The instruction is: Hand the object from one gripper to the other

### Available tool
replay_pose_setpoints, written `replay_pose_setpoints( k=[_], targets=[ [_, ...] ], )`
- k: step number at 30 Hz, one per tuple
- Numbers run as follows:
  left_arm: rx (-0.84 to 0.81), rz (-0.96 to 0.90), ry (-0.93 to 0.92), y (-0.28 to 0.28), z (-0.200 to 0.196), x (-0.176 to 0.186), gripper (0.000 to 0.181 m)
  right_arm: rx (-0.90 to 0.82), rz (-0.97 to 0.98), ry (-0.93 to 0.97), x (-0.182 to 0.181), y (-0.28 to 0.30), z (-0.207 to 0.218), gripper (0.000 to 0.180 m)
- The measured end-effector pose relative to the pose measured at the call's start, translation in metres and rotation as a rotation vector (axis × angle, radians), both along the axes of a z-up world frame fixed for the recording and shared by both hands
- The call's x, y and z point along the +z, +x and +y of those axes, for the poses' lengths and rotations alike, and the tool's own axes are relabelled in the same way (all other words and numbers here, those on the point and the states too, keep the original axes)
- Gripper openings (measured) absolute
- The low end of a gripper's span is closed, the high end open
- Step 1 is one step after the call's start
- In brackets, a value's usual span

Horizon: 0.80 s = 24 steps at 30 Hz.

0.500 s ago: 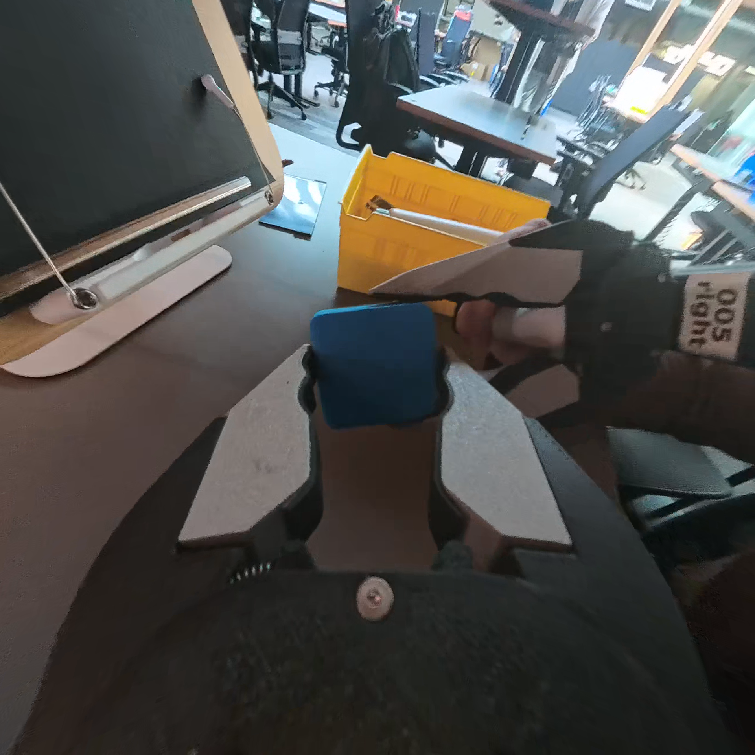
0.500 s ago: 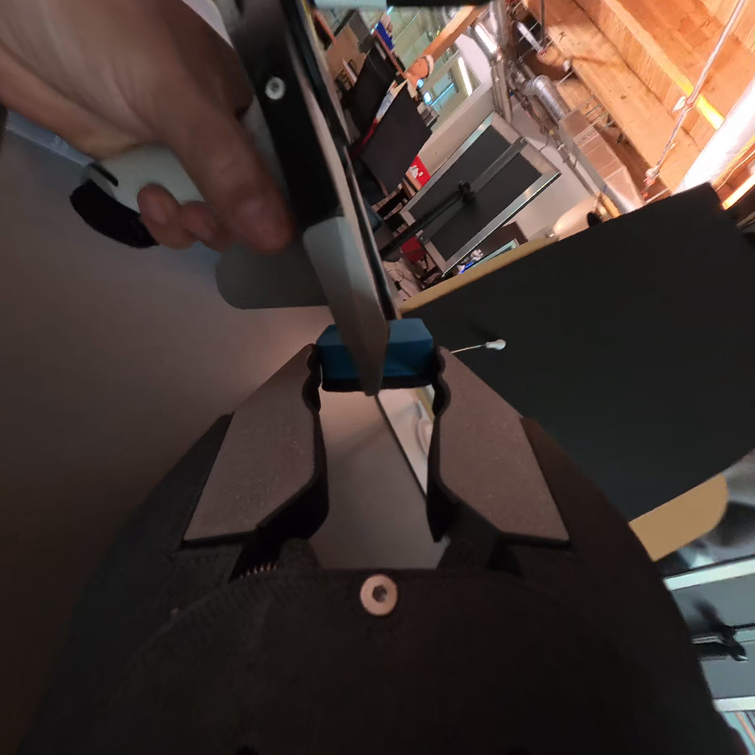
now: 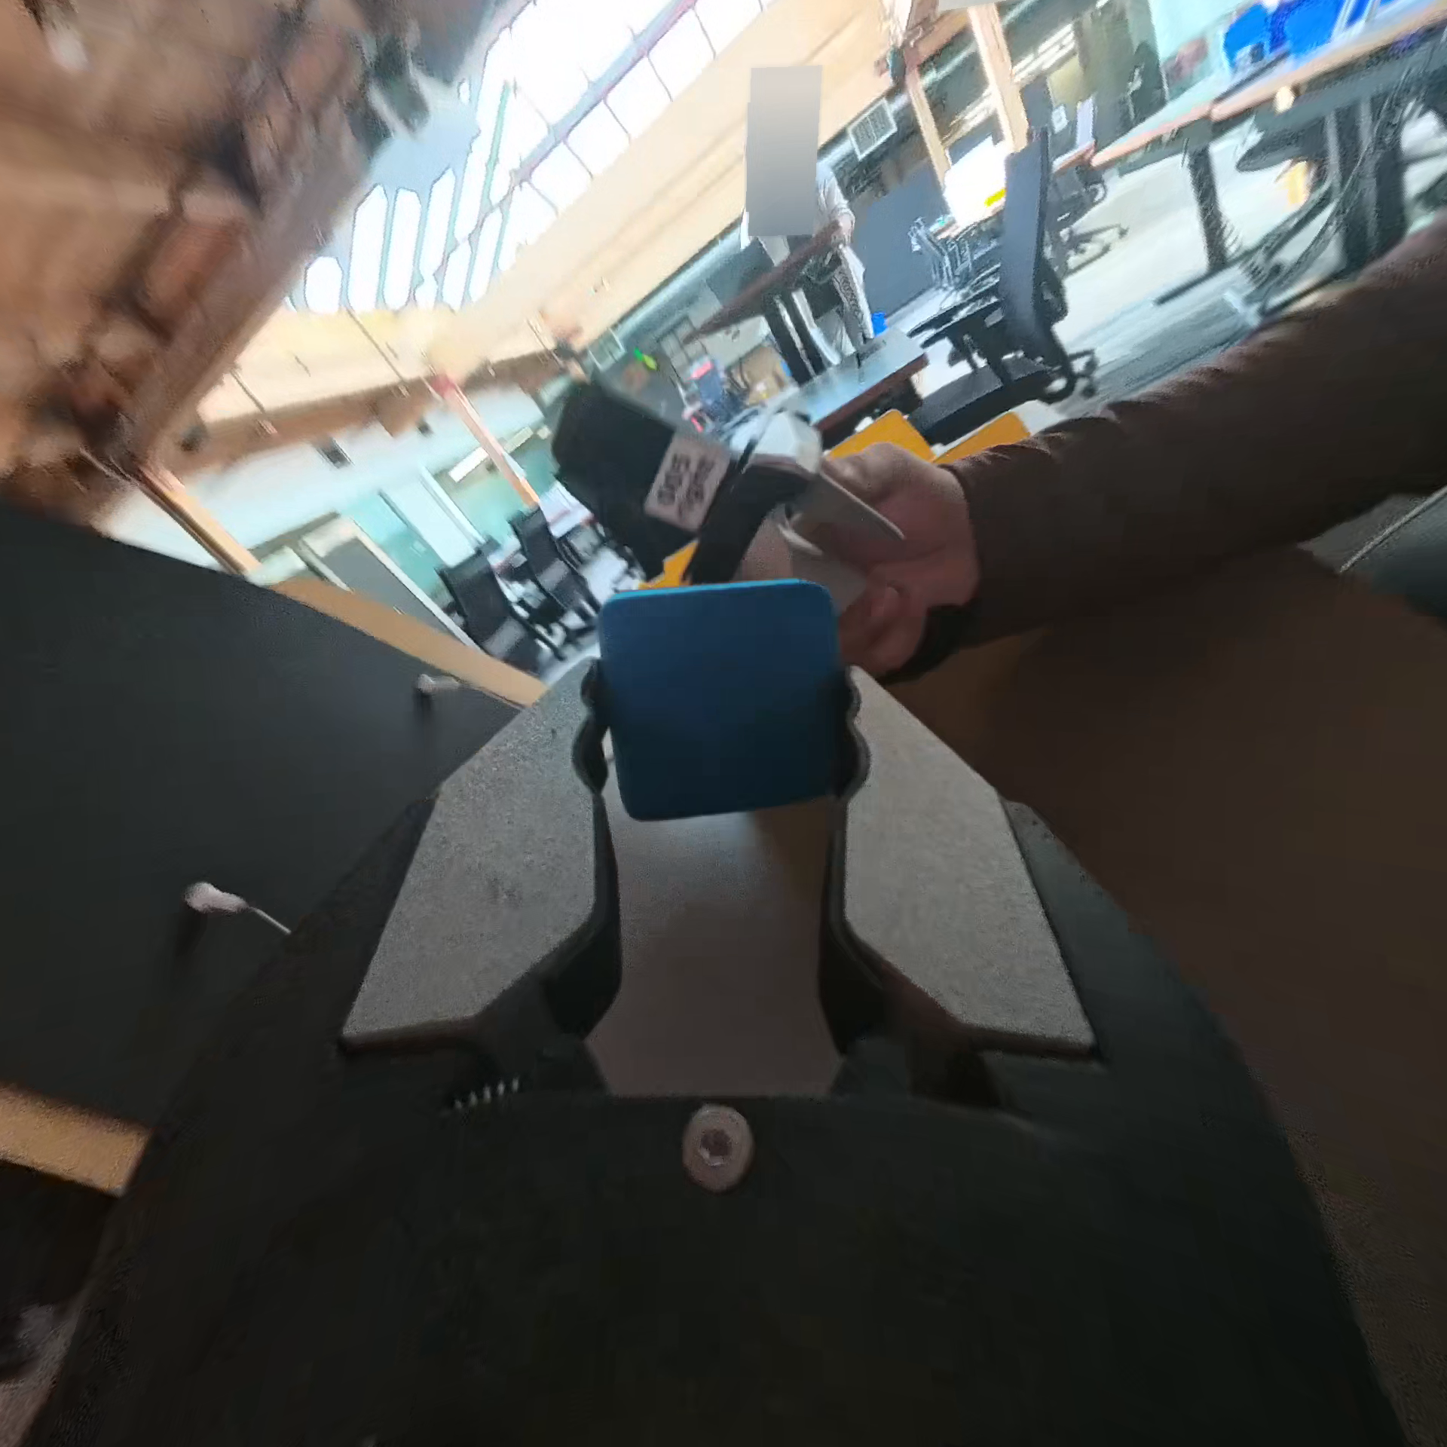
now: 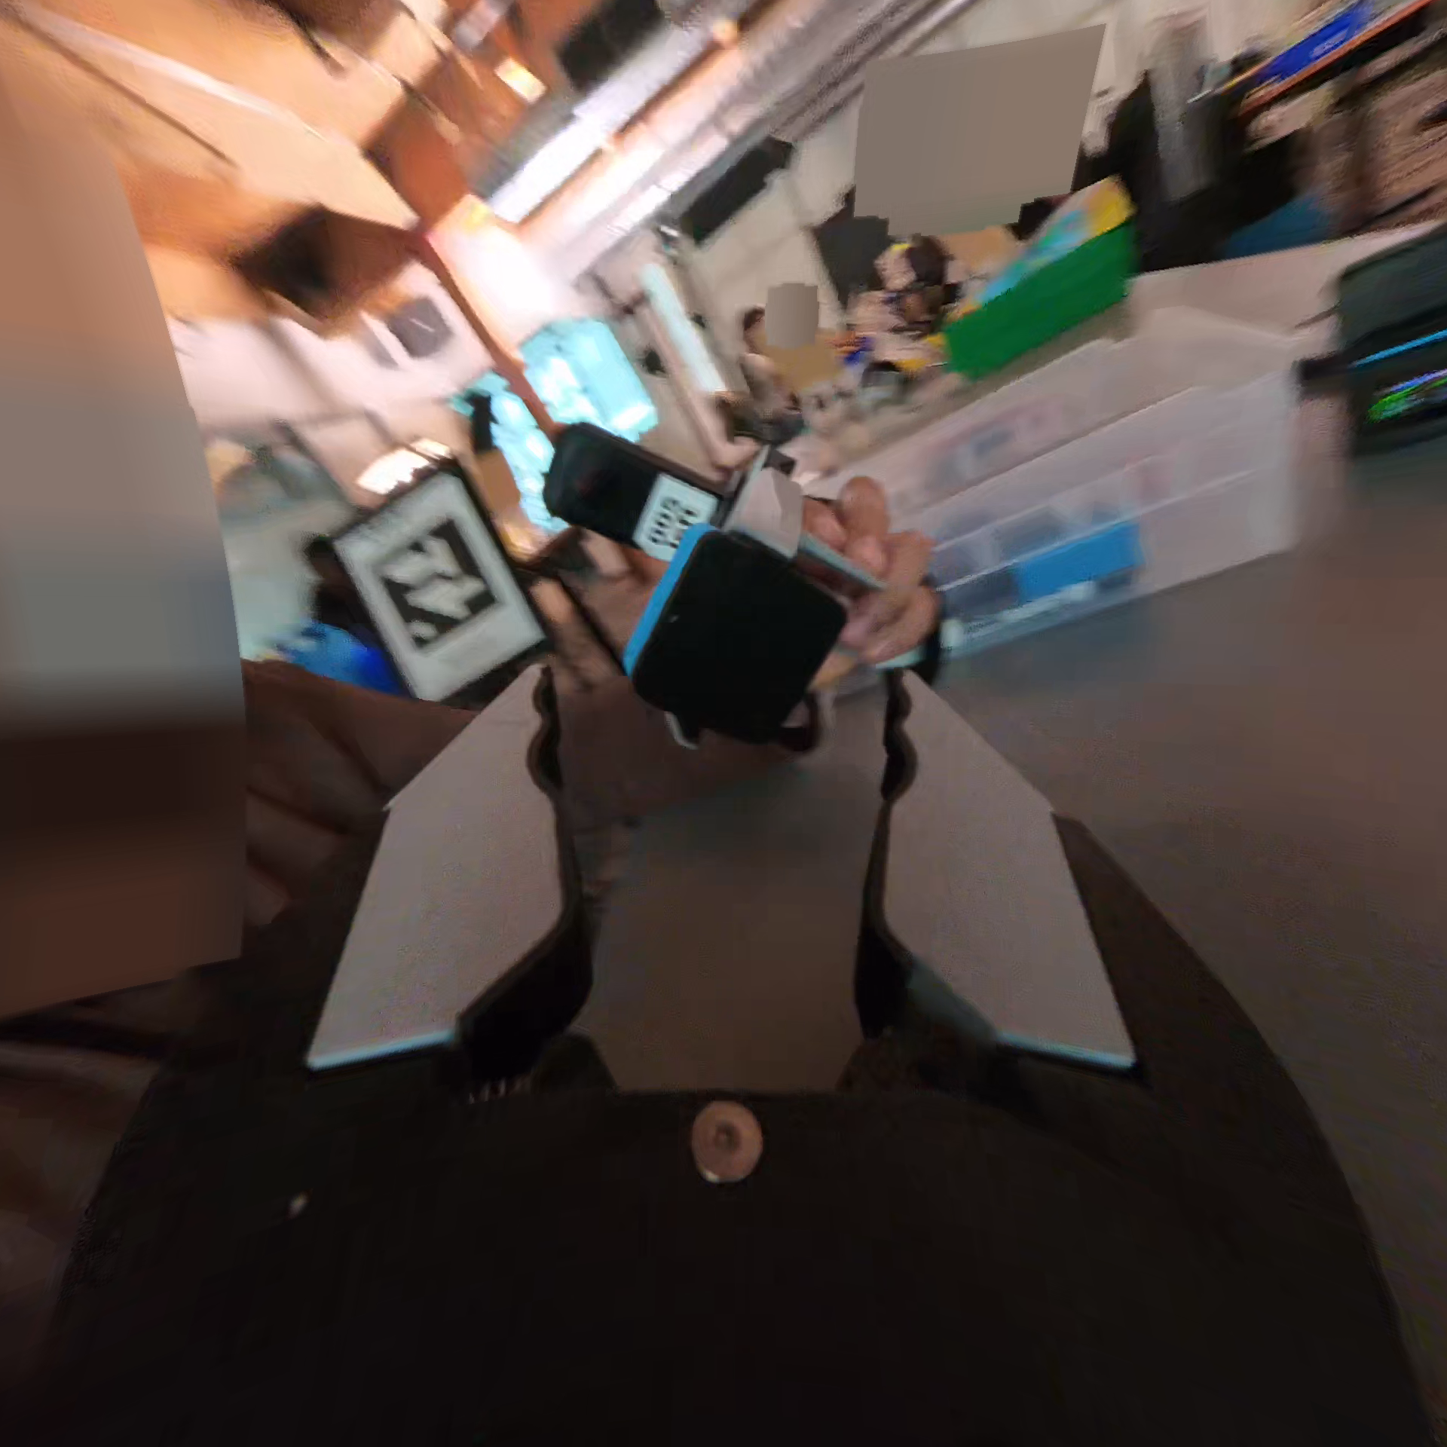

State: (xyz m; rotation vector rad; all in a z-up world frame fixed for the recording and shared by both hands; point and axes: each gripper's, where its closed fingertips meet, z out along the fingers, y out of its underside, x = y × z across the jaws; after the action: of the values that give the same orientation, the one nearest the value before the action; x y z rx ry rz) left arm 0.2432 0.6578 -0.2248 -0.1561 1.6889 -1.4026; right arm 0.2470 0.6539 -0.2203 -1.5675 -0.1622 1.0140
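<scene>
1. At the far left of the left wrist view stands a flat, matte black board (image 3: 196, 744) with a pale wooden edge; 2 small white-tipped pins stick out of its face.
2. In the middle, the left gripper (image 3: 719, 709) has its 2 flat, grainy grey fingers (image 3: 501, 885) clamped on the blue object (image 3: 716, 697), a smooth slab with rounded corners, held at the notched tips.
3. Right of it, a hand (image 3: 908, 556) in a brown sleeve (image 3: 1221, 470) holds the right gripper's handle, well apart from the blue object. Behind it a yellow bin (image 3: 881, 434) shows only in part.
4. In the right wrist view, a white card with a black square pattern (image 4: 438, 583) sits at the left, blurred.
5. In the middle, the right gripper (image 4: 720, 709) has its grey, sharp-angled fingers (image 4: 470, 877) spread apart with nothing between them.
6. Just past those tips, the blue object (image 4: 732, 634) shows a black face and a blue rim, held up off the table in the left gripper.
7. At the right lies the smooth grey table (image 4: 1214, 783), with clear plastic boxes (image 4: 1096, 485) and a green bin (image 4: 1041, 305) farther back, all smeared by motion.
</scene>
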Motion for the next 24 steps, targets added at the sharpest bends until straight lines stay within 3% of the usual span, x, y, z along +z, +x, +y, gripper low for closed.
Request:
replay_pose_setpoints(
  k=[9, 14, 18, 20, 24],
  targets=[
    [0.029, -0.070, 0.182, 0.000, -0.020, -0.015, 0.055, 0.220, 0.184, -0.159, -0.019, -0.033, 0.007, 0.054],
    [0.100, 0.061, 0.006, 0.007, -0.002, -0.008, 0.059, 0.068, 0.098, -0.089, -0.014, -0.007, 0.011, 0.054],
    [0.099, 0.331, -0.365, 0.016, 0.031, 0.009, 0.065, -0.214, -0.282, 0.067, -0.004, 0.018, 0.012, 0.054],
    [-0.019, 0.548, -0.550, 0.014, 0.032, 0.006, 0.076, -0.379, -0.552, 0.126, -0.003, 0.029, 0.013, 0.053],
    [-0.195, 0.793, -0.740, 0.012, 0.024, 0.002, 0.074, -0.564, -0.998, 0.253, -0.001, 0.029, 0.014, 0.053]
  ],
)
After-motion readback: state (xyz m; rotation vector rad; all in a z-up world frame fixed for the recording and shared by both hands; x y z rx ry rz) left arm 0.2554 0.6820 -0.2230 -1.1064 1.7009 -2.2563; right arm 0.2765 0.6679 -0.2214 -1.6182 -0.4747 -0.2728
